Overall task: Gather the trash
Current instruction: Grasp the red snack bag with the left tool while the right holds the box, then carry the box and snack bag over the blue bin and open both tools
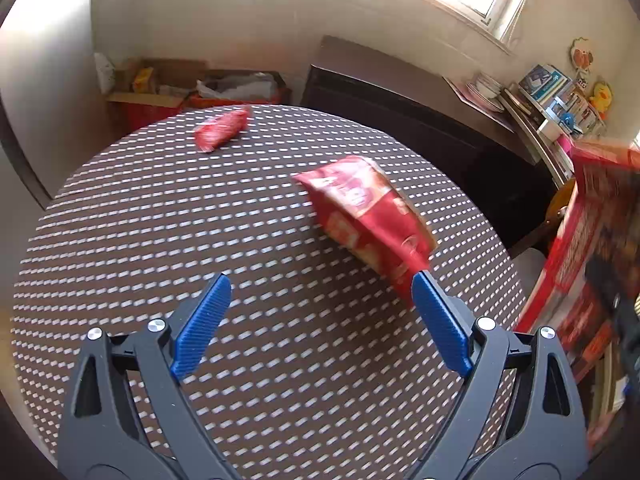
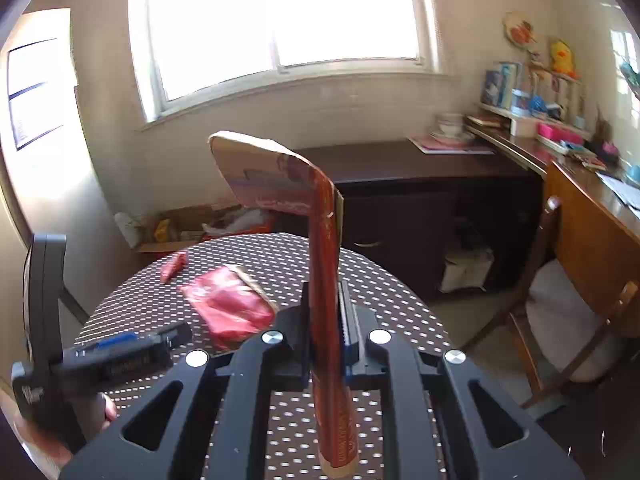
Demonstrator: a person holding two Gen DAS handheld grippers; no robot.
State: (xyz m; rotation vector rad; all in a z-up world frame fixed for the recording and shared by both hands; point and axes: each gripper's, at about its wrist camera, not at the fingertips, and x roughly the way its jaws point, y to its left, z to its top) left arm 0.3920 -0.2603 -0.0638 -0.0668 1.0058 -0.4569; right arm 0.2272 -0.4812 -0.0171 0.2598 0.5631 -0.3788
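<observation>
Bright window [image 2: 280, 28] in a pale wall [image 2: 320, 108], glare washing out the panes. Below it, a dark wooden desk [image 2: 420, 184]; to its right, a lighter desk [image 2: 592, 216] with a shelf of books and a yellow duck toy [image 2: 562, 56]. Wooden chair [image 2: 560, 312] with pale cushion alongside. Round table under brown dotted cloth [image 1: 200, 240]. Cardboard boxes [image 1: 160, 84] in the corner.

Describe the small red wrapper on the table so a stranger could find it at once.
Start at the round dotted table. Near its far edge, toward the cardboard boxes on the floor by the wall, lies the small wrapper. It is narrow and crumpled, much smaller than the big red bag lying nearer the middle of the table.
</observation>
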